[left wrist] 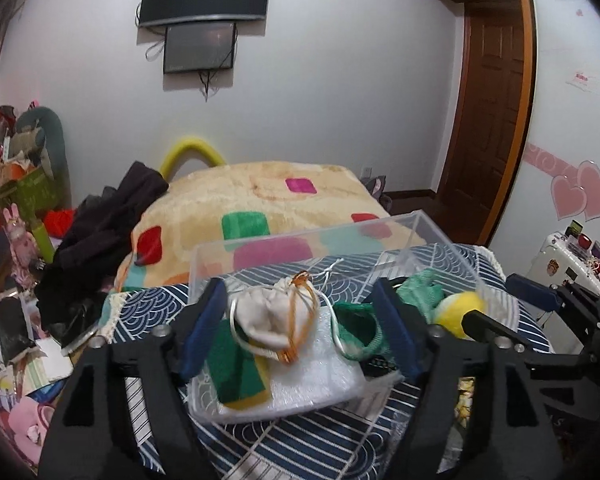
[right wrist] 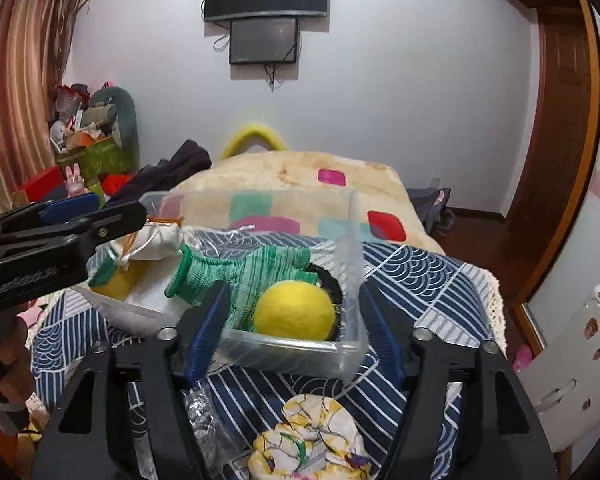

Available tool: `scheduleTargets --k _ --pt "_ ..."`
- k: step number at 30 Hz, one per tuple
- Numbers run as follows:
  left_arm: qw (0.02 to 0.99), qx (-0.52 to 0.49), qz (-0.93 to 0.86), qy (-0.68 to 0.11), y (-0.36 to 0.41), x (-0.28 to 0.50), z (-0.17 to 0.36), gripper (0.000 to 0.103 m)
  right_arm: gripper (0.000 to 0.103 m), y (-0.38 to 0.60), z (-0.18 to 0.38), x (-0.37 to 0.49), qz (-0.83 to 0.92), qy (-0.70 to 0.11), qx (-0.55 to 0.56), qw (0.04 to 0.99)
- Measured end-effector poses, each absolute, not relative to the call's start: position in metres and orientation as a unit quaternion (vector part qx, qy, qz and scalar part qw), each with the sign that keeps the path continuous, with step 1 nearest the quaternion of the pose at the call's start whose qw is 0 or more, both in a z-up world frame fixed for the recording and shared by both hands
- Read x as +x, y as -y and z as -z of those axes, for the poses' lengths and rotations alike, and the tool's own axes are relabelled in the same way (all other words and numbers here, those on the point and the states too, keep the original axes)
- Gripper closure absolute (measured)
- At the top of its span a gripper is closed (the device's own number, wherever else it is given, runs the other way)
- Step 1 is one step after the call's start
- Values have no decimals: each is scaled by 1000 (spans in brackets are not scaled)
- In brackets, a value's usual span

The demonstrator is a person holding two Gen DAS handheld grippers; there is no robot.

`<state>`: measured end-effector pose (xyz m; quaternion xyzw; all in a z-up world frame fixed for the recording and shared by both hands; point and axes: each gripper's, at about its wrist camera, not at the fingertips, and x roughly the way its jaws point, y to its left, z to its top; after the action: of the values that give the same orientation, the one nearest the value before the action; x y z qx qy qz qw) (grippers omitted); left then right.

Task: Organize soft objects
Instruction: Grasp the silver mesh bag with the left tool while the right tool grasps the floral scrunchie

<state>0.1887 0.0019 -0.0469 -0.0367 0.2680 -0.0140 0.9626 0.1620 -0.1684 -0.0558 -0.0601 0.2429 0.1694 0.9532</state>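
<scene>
Right gripper (right wrist: 292, 320) sits wide open at the near right corner of the clear bin (right wrist: 352, 240) — you hold nothing. Left gripper (left wrist: 300, 320) is spread too, straddling the white drawstring pouch (left wrist: 268, 316) inside the bin, not pinching it. Yellow ball (right wrist: 294, 312) and green knit glove (right wrist: 240, 276) lie inside already. 1 soft item looks left out: the floral scrunchie (right wrist: 308, 444) on the blue patterned cloth (right wrist: 420, 280), just below you. Likely next — dip, pinch it, lift over the near wall. Room above is free; keep clear of that rim.
</scene>
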Motion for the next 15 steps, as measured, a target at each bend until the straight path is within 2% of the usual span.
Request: scheduleTargets --k 2,3,5,15 --pt "966 -33 12 -258 1 178 39 11 31 173 51 156 -165 -233 -57 957" --pt "967 -32 12 -252 2 172 36 8 30 175 49 153 -163 -230 -55 958" --pt "969 -30 11 -243 3 161 31 1 22 181 45 148 -161 -225 -50 960" --pt "956 -59 34 -286 10 133 47 0 15 199 62 134 -143 -241 -45 959"
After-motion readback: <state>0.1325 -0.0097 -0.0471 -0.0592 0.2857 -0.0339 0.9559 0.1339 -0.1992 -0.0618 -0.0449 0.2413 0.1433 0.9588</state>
